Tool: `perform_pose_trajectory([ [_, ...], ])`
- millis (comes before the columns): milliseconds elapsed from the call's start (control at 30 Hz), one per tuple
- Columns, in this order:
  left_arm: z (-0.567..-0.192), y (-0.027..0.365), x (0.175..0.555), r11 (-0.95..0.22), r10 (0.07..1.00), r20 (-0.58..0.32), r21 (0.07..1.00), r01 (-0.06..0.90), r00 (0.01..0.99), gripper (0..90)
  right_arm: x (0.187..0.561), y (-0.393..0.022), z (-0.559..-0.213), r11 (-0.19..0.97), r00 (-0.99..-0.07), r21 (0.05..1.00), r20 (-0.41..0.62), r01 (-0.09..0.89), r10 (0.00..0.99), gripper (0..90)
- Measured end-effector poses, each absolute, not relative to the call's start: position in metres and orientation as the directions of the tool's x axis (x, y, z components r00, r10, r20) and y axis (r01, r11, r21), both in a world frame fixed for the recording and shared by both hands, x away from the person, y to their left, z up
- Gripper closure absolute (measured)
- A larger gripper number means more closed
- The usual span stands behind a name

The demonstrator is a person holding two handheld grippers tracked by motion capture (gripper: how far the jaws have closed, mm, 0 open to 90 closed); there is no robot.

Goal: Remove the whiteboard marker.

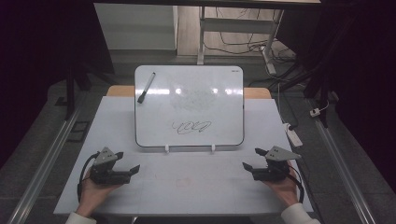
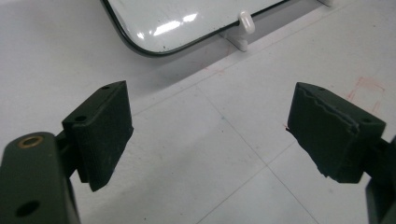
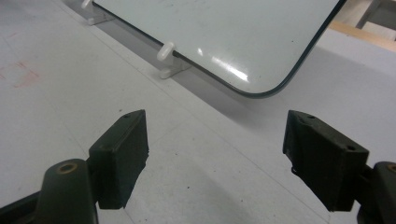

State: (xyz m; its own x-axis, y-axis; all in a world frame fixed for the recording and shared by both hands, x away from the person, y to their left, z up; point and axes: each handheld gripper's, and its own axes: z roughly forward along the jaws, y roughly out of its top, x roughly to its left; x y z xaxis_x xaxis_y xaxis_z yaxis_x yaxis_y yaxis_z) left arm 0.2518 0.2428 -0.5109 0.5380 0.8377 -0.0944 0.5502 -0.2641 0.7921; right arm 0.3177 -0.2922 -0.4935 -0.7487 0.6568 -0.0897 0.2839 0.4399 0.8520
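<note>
Both tools, left tool (image 1: 127, 161) and right tool (image 1: 252, 158), rest empty with jaws wide on the near desk (image 1: 187, 186). The marker (image 1: 146, 87) lies far-left on the whiteboard (image 1: 224, 121); approach it crosswise, gripping mid-barrel.

**Colours and patterns on the table**

A glossy white rectangular whiteboard (image 1: 189, 105) edged by a thin dark rim is seen, marked with a black scribble (image 1: 192, 126) and a grey smudged patch (image 1: 196, 100). A marker pen (image 1: 146, 87) with a white barrel and black cap is laid on it. The pale grey-white tabletop (image 1: 187, 179) is crossed by faint seam lines and a faint reddish mark. Matte black is shown by the left gripper (image 1: 128, 162) and the right gripper (image 1: 252, 159), each topped by a grey plate.
</note>
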Motion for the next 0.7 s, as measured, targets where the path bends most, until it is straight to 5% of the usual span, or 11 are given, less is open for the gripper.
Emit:
perform_pose_trajectory([
  [700, -0.486, 0.236, 0.26, -0.205, 0.833, -0.133, 0.827, 0.523, 0.537, 17.1, 0.308, -0.292, -0.49, 0.431, -0.739, 0.857, -0.09, 0.284, 0.667, 24.3],
])
